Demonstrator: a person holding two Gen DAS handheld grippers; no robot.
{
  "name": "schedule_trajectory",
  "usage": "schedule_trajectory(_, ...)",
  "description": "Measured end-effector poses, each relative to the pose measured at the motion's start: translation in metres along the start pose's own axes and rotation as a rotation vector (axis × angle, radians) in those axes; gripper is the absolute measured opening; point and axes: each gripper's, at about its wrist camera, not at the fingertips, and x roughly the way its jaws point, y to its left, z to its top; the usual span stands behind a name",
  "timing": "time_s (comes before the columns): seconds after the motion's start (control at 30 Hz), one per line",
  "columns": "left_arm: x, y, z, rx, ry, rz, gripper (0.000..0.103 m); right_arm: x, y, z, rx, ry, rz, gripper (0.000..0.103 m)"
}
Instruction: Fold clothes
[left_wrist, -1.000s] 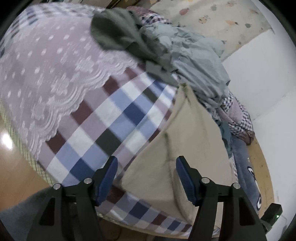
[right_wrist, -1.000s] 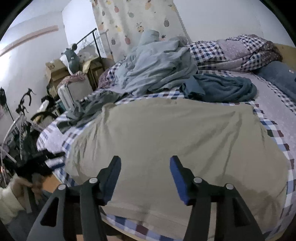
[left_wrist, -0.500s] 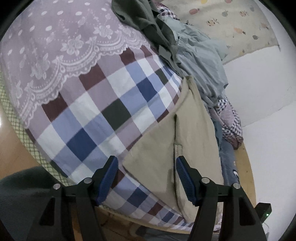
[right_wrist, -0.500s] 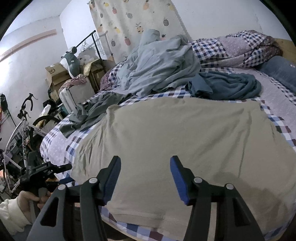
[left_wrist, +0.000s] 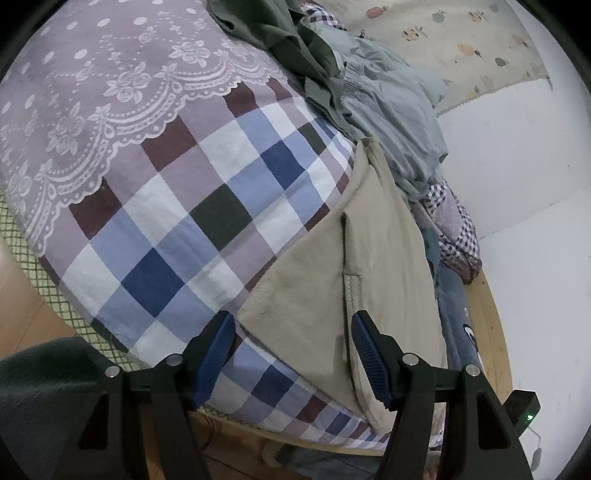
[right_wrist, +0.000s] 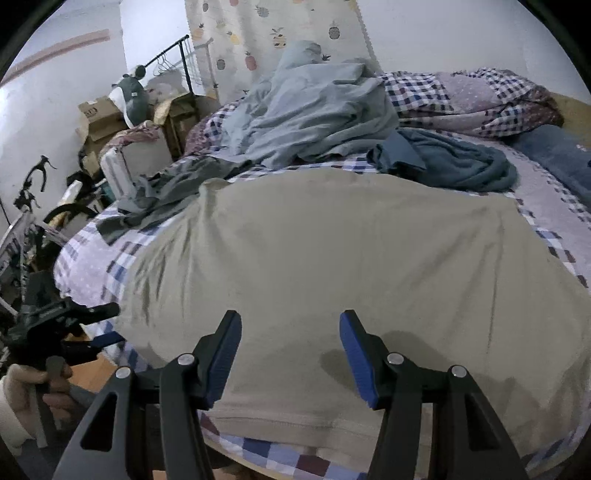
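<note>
Cardboard boxes (right_wrist: 99, 118) stand far ahead and to the left of the right tool (right_wrist: 290, 354); what is inside them cannot be told. A grey plush toy (right_wrist: 133, 96) sits on top of them.

The beige garment (right_wrist: 332, 266) lies spread flat on the bed (right_wrist: 546, 221), directly ahead of and beneath the right tool, its hem (right_wrist: 280, 424) running along the bed's near edge just below the blue pads (right_wrist: 354, 354). It is plain, lightly creased toward its left side, with a darker patch close to the right pad. In the left wrist view the same garment (left_wrist: 376, 258) shows a sleeve (left_wrist: 303, 280) folded in, the sleeve's corner lying between the fingers of the left tool (left_wrist: 291, 350) on the checked bedsheet (left_wrist: 207, 206).

Both tools are wide open and hold nothing; each hovers over the garment's near edge. Seen from the right tool, the left tool (right_wrist: 92, 325) is off to the left at the bed's corner, held by a hand (right_wrist: 33, 391).

Beyond the garment, ahead of the right tool, lie a pale blue heap of clothes (right_wrist: 314, 114), a dark teal garment (right_wrist: 450, 162) and a grey-green one (right_wrist: 173, 188); a checked quilt (right_wrist: 472, 99) is bunched at the far right
</note>
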Motion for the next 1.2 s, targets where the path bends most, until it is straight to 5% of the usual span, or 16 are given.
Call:
schedule_trajectory(0.23,-0.002,0.001,0.001,0.003,0.004,-0.008,0.069,0.0,0.003,0.002,-0.068,-0.017,-0.168,0.059)
schedule_trajectory(0.53,-0.003,-0.001,0.001,0.01,-0.005,0.002,0.067,0.003,-0.004,0.005,-0.039,-0.011,-0.167,0.059)
schedule_trajectory(0.73,-0.002,0.001,0.0,-0.011,-0.004,0.029,0.054,0.004,-0.004,0.004,-0.046,-0.009,-0.157,0.059)
schedule_trajectory(0.97,-0.009,0.008,0.002,-0.048,-0.01,0.043,0.011,0.004,0.009,0.002,-0.098,-0.014,-0.156,0.059)
schedule_trajectory(1.2,-0.014,0.002,0.002,-0.03,-0.009,0.014,0.005,0.002,0.042,-0.009,-0.253,-0.044,-0.152,0.059)
